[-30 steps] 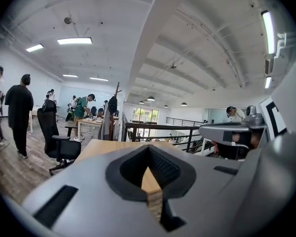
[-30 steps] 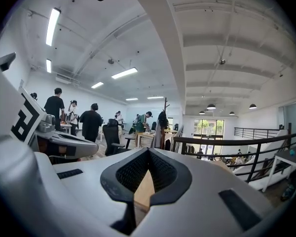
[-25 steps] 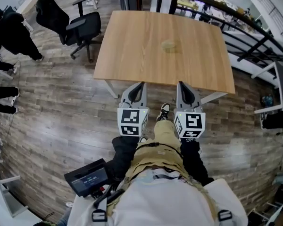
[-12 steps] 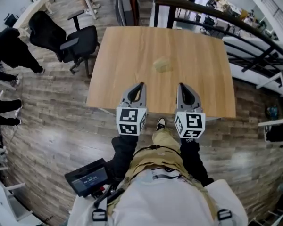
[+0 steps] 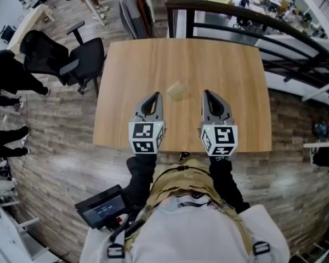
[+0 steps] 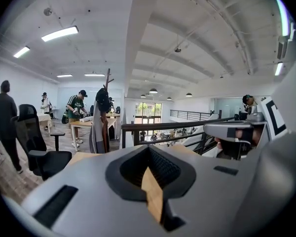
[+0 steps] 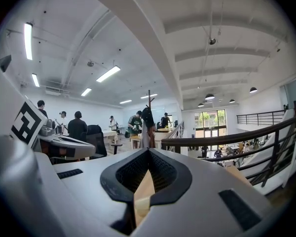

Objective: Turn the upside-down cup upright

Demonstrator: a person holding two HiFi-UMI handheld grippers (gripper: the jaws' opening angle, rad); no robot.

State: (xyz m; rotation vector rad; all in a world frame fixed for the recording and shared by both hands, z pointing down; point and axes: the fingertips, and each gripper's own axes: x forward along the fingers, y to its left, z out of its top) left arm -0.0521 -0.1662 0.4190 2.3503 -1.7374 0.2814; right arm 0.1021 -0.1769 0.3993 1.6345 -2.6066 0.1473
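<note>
Both claws are hanging side by side over the near part of the table [image 5: 230, 64], pointing out across it. The left claw [image 5: 154, 96] is showing its jaws pressed together with nothing between them, only a sliver of tabletop showing through the gap behind the tips. The right claw [image 5: 206, 92] is looking the same: jaws together, empty.

The cup [image 5: 176, 91] is sitting on the wood between the two claws, level with their tips, to the right of the left claw and to the left of the right one, a little closer to the left. Neither claw is touching it. It is showing up small, pale and blurred, so its rim and base are not making themselves out here; the task is calling it upside-down.

Judging by its pale, small look, it is probably a light paper or thin plastic cup. That means it is likely tipping or skidding on the smooth wood at the slightest nudge, and buckling if squeezed hard. The safest hold is looking like a gentle pinch across the side wall, about halfway up, with the jaws opened first and brought in level from the claw's own side. A hold there is leaving room to roll the wrist and set the base down.
</note>
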